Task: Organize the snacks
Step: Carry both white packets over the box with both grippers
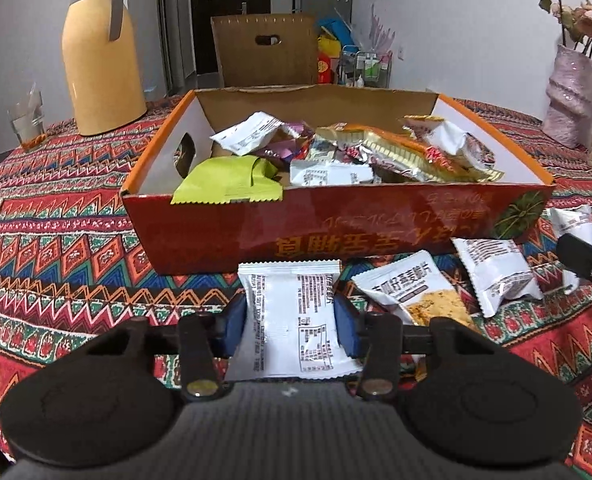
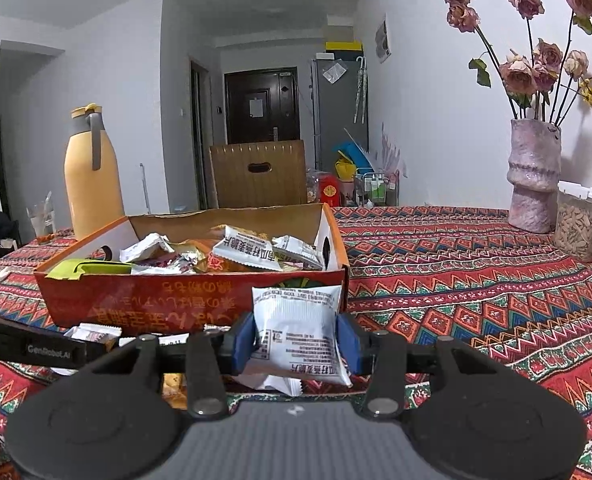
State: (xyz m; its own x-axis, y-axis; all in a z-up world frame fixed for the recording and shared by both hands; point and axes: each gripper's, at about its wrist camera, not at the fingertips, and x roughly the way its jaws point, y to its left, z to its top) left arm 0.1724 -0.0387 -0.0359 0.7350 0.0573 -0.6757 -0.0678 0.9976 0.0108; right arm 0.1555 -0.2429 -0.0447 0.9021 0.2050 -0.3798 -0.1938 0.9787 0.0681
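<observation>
L gripper [image 1: 289, 322] pinches a white snack packet [image 1: 293, 320] w/ black print, blue pads pressed on both its sides. Packet lies low over the patterned tablecloth [image 1: 55, 248], just near of the red cardboard box [image 1: 336, 224].

R gripper [image 2: 296, 340] also clamps a white snack packet [image 2: 298, 328], pads tight on its L and R edges; packet is lifted, tilted a bit, in front of the box's [image 2: 143, 300] near-right corner.

Box is open-topped, orange rim, holds a heap of snacks: green wrapper [image 1: 227, 180] at near-left inside, white packets and a gold-edged bag [image 1: 408, 152] toward the mid/right.

Loose on the cloth, right of L gripper: packet w/ oat-flake picture [image 1: 412, 292], another white packet [image 1: 496, 272] beside it, one more [image 1: 574, 224] farther right, by the box's near-right corner.

Far left: yellow thermos jug [image 1: 99, 52] and a glass [image 1: 27, 120]. Far right: pink vase [image 2: 534, 176] w/ dried roses [image 2: 536, 64], container of seeds [image 2: 580, 224] just beside it.
</observation>
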